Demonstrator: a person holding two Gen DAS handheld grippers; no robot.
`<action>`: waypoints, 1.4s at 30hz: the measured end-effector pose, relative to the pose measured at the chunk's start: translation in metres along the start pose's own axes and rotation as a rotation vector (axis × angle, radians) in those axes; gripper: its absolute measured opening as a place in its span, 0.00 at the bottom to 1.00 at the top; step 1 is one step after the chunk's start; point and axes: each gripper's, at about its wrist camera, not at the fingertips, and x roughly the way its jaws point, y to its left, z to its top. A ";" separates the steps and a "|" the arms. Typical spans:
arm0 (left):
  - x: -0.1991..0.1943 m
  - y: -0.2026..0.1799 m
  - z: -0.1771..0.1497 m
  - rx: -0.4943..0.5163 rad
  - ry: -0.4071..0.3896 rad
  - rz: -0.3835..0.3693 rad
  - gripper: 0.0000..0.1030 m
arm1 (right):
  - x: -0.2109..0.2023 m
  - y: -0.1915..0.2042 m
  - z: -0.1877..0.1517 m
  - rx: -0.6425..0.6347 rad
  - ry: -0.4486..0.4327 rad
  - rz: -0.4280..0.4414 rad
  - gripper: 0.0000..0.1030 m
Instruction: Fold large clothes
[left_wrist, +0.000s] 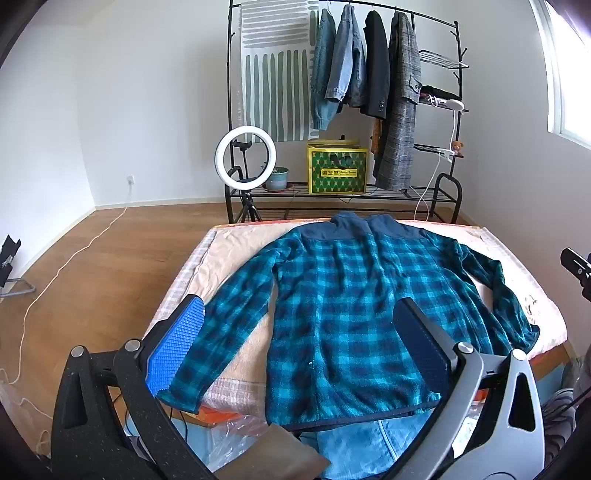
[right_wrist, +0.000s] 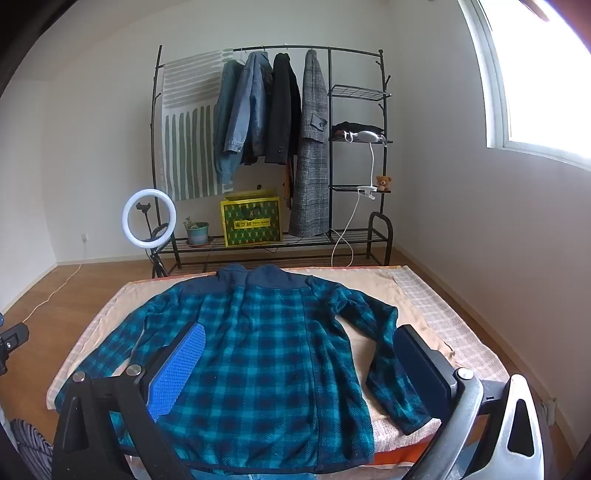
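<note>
A teal and navy plaid jacket (left_wrist: 343, 310) (right_wrist: 258, 354) lies spread flat on a low table, collar away from me, both sleeves angled outward. My left gripper (left_wrist: 299, 347) hovers open above the jacket's lower left part, its blue pad (left_wrist: 177, 347) over the left sleeve. Over the lower right part my right gripper (right_wrist: 295, 369) also stands open, with the right sleeve's cuff (right_wrist: 406, 410) below its dark pad. Nothing is pinched between either pair of fingers.
The table's peach cover (left_wrist: 229, 251) (right_wrist: 413, 295) hangs over its edges. Behind it stands a black clothes rack (left_wrist: 454, 110) (right_wrist: 384, 147) with hung coats, a yellow-green box (left_wrist: 338, 171), a plant pot (left_wrist: 277, 179) and a ring light (left_wrist: 245, 157). A cable (left_wrist: 66, 266) runs over the wooden floor.
</note>
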 end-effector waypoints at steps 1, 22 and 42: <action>0.000 0.000 0.000 0.000 -0.002 -0.002 1.00 | 0.000 0.000 0.000 -0.004 -0.001 -0.002 1.00; 0.009 -0.001 0.014 -0.007 -0.018 0.014 1.00 | 0.013 -0.003 0.004 0.024 0.003 -0.010 1.00; 0.012 0.000 0.021 -0.012 -0.026 0.014 1.00 | 0.009 -0.003 0.005 0.027 -0.019 -0.003 1.00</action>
